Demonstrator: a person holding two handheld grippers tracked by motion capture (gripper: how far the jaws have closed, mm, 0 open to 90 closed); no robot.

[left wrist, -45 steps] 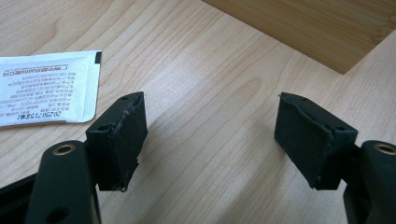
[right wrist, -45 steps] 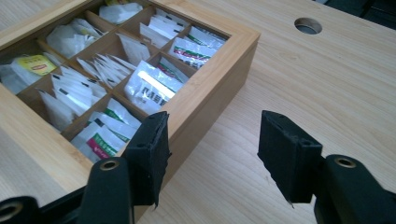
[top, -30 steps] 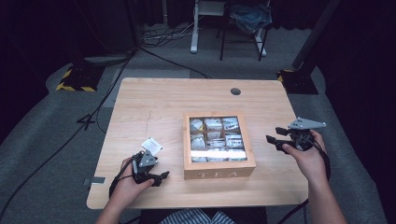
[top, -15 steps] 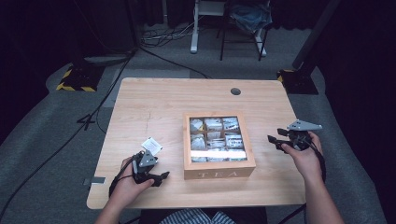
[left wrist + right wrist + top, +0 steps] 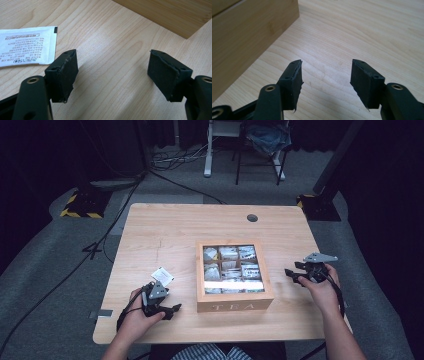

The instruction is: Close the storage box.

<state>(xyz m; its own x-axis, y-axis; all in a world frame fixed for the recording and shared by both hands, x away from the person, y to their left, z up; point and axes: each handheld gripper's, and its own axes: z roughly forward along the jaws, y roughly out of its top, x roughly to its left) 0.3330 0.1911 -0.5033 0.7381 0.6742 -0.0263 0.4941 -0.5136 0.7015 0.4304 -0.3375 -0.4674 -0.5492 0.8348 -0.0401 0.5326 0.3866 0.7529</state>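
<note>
The right gripper [image 5: 295, 272] has sunk closer to the table [image 5: 165, 230] beside the tea box [image 5: 234, 301], jaws spread and empty. The left gripper [image 5: 172, 310] has stayed put, jaws wide apart, just beside the white tea sachet [image 5: 162, 275].

We see a pale wood-grain table [image 5: 165, 232] under a honey-brown wooden tea box [image 5: 234, 301] lettered "TEA" in a lighter tone. Inside the box, sachets [image 5: 229, 268] look white and grey. Left of the box lies a white packet [image 5: 26, 45] with black print. Both grippers, the left gripper [image 5: 112, 72] and the right gripper [image 5: 325, 80], are black with brass-coloured rivets.
</note>
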